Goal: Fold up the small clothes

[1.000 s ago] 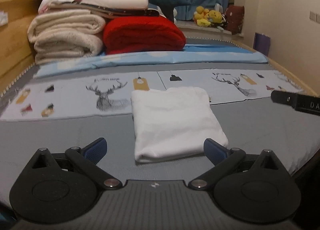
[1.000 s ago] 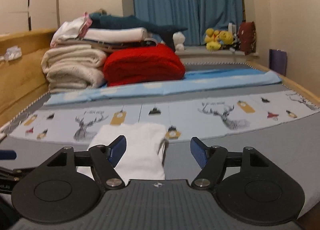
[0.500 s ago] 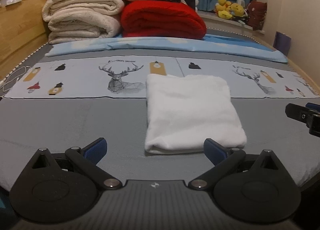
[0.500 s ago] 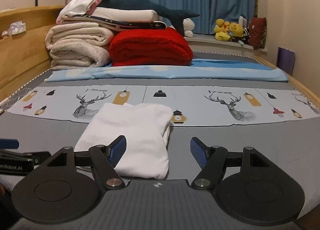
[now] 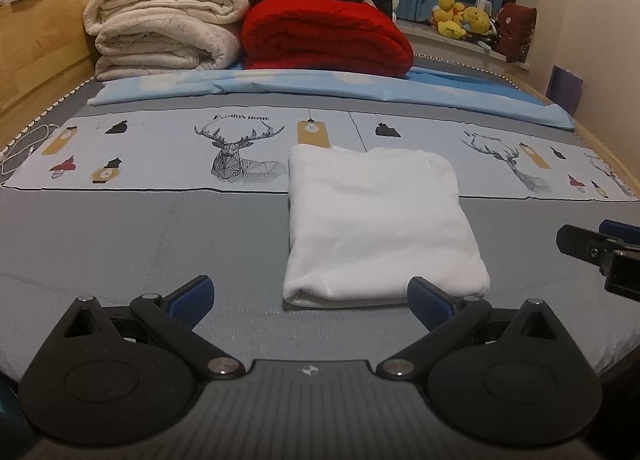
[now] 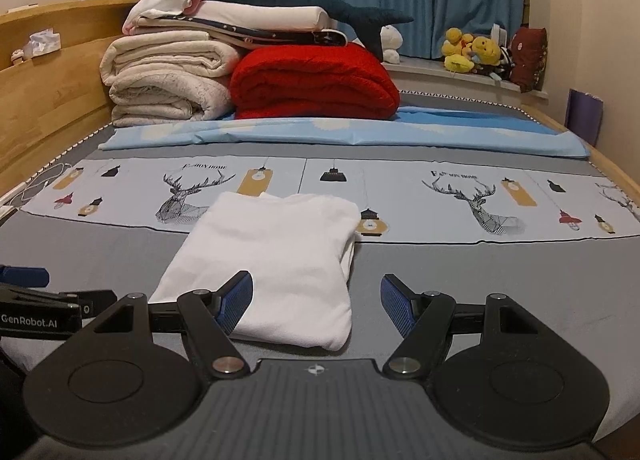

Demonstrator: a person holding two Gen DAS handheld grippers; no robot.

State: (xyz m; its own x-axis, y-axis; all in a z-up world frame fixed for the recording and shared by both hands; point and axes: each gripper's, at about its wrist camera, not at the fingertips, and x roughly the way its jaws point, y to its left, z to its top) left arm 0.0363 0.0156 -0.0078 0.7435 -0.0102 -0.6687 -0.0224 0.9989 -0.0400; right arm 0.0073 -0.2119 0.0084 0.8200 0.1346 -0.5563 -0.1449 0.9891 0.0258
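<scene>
White folded garment (image 5: 380, 219) on the bed (image 5: 140, 244): soft, light, limp. Both hand-held grippers, left (image 5: 310, 298) and right (image 6: 316, 300), released, empty. Pinch your near corners.

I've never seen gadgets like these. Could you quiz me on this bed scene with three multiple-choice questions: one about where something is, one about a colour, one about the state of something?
1. Where does the folded white garment lie?
A. On the grey bedcover, its far edge over the deer-print strip
B. On top of the red blanket
C. On the window sill

2. What colour is the folded blanket beside the cream blankets?
A. Green
B. Red
C. Black

3. How do the fingers of the right gripper stand?
A. Clamped on the garment
B. Closed on nothing
C. Apart, holding nothing

Answers:
1. A, since the garment rests on the grey bedcover and overlaps the deer-print strip.
2. B, as it is plainly bright red.
3. C, because a wide gap shows between the blue pads and nothing is pinched.
</scene>
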